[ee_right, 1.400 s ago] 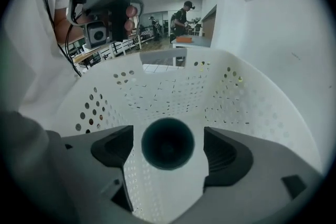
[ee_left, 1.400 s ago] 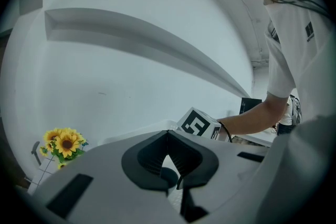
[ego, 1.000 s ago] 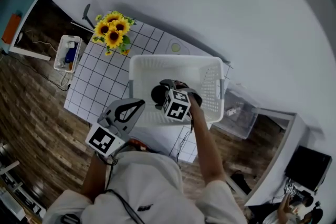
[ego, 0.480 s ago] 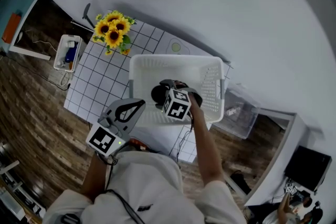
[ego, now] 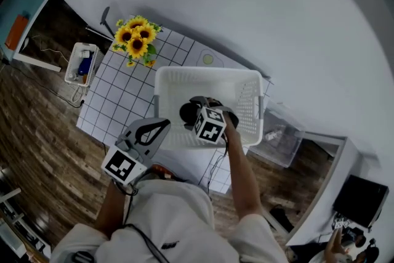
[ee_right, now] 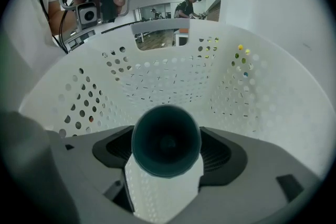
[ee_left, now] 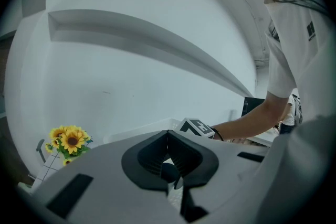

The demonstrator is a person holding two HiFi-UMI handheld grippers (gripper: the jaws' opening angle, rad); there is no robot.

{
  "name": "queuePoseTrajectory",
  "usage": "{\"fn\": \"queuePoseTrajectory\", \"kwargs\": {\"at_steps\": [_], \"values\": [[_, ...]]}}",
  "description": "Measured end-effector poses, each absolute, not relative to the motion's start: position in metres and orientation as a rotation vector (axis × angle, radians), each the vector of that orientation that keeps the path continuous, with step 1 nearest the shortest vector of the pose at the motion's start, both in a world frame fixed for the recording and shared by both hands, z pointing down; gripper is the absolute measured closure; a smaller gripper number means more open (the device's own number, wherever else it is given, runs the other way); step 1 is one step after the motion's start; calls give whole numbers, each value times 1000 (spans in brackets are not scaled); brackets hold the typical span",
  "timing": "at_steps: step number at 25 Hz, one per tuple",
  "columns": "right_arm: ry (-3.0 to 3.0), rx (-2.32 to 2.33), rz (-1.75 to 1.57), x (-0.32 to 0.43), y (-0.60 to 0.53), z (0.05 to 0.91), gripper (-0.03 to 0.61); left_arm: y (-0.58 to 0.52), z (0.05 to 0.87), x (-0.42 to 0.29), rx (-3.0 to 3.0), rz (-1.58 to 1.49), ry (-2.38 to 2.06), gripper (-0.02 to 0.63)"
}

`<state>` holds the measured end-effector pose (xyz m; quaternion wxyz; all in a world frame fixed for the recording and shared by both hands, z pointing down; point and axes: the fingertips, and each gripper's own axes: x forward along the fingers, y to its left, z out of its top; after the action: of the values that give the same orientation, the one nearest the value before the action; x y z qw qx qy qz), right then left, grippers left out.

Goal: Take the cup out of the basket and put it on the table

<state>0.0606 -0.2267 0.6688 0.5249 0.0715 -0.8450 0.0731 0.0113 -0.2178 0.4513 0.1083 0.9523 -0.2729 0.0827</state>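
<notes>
Right gripper view shows right claw clamped on the cup inside basket.

The head view looks steeply down from high above the basket. It is far enough out to take in the whole gridded worktop, the floor to the left of the basket and the wall beyond it. The right gripper view sits low inside the basket, very near, facing a perforated wall with a handle slot; the cup is close before the lens. The left gripper view rides outside the basket, tilted up toward the wall. With the head view it shares the basket's rim and the sunflowers beside the basket.
</notes>
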Motion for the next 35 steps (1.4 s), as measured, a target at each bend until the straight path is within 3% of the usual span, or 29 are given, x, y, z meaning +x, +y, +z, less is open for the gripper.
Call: {"fn": "queuePoseTrajectory", "kwargs": {"at_steps": [35], "values": [[-2089, 311, 200, 63, -235, 589, 198, -187, 428, -6, 2855, 221, -831, 604]]}}
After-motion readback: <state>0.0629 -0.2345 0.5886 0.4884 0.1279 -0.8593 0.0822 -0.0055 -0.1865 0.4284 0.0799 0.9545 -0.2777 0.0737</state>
